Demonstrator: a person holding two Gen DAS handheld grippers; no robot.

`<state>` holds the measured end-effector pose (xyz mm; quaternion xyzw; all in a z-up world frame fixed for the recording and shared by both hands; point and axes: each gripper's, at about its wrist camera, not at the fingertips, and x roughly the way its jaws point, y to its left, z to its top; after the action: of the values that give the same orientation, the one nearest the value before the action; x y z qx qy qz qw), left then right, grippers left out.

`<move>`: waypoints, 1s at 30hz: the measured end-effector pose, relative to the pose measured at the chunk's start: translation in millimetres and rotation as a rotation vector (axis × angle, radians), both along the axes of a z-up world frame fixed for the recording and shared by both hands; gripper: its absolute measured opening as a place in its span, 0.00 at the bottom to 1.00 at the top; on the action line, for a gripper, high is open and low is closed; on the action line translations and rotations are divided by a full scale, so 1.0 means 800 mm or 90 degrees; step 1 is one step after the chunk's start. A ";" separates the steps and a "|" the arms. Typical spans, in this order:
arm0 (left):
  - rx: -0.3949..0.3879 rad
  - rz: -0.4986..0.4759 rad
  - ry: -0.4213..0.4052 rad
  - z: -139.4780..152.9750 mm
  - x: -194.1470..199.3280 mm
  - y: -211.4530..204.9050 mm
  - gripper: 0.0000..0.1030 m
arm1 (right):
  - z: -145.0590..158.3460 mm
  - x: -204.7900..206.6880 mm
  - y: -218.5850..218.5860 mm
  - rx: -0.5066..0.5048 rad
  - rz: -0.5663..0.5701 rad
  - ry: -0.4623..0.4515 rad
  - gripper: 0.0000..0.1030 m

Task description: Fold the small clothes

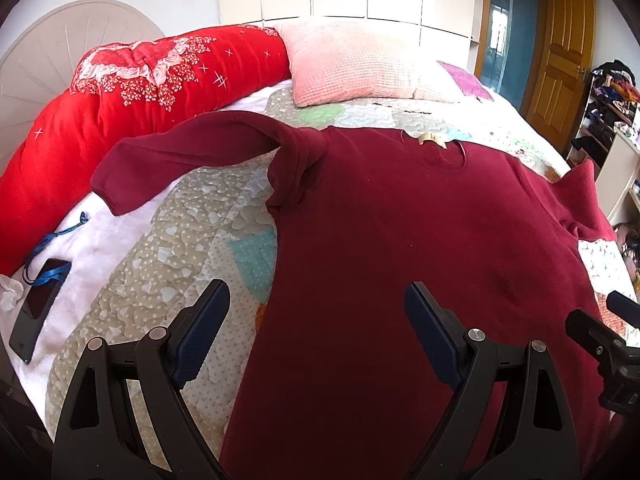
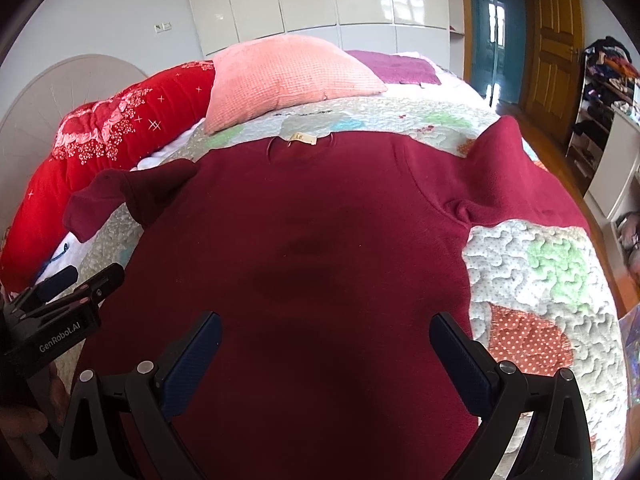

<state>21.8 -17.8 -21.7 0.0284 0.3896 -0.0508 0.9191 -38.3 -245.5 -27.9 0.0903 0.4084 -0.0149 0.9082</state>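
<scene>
1. A bed with a patchwork quilt [image 2: 540, 264] is filling both views, and its pale rounded headboard [image 1: 52, 60] is standing at the far left.
2. A dark red long-sleeved top [image 1: 400, 240] is lying flat on the quilt, neckline and label pointing away toward the pillows, with both sleeves spreading outward to the sides.
3. A rolled red floral duvet [image 1: 132, 92] is running along the bed's left side, and a pink pillow [image 2: 280, 76] is resting just beyond the top's collar.
4. The left gripper [image 1: 316, 320] is hovering over the top's lower left edge, its jaws standing wide apart with nothing between them.
5. The right gripper [image 2: 326, 344] is hanging over the top's lower middle, jaws likewise spread wide and gripping nothing.
6. A dark phone [image 1: 38, 312] with a blue cord is lying near the duvet.
</scene>
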 end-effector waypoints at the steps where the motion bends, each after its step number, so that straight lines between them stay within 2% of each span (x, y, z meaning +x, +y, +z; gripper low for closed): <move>1: -0.001 0.001 0.001 -0.001 0.001 0.000 0.87 | -0.001 0.002 0.001 -0.001 0.003 0.004 1.00; 12: -0.006 0.006 0.008 -0.003 0.013 0.009 0.87 | -0.010 0.015 0.018 -0.011 0.034 0.009 1.00; 15: -0.025 0.014 0.015 0.000 0.020 0.024 0.87 | -0.010 0.020 0.023 -0.005 0.041 0.011 1.00; 18: -0.067 0.037 0.030 0.008 0.035 0.055 0.87 | -0.005 0.030 0.038 -0.002 0.070 0.005 1.00; 21: -0.101 0.088 0.029 0.021 0.054 0.102 0.87 | 0.009 0.049 0.066 0.001 0.122 -0.023 0.99; 25: -0.112 0.155 0.022 0.035 0.081 0.161 0.87 | 0.030 0.087 0.115 0.026 0.198 -0.053 0.95; 30: -0.135 0.216 0.017 0.045 0.112 0.227 0.87 | 0.047 0.149 0.187 0.003 0.263 -0.098 0.95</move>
<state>111.4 163.4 14.3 -0.1350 0.3937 0.0639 0.9070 81.1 -95.7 9.9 0.0076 0.3475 0.1793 0.9203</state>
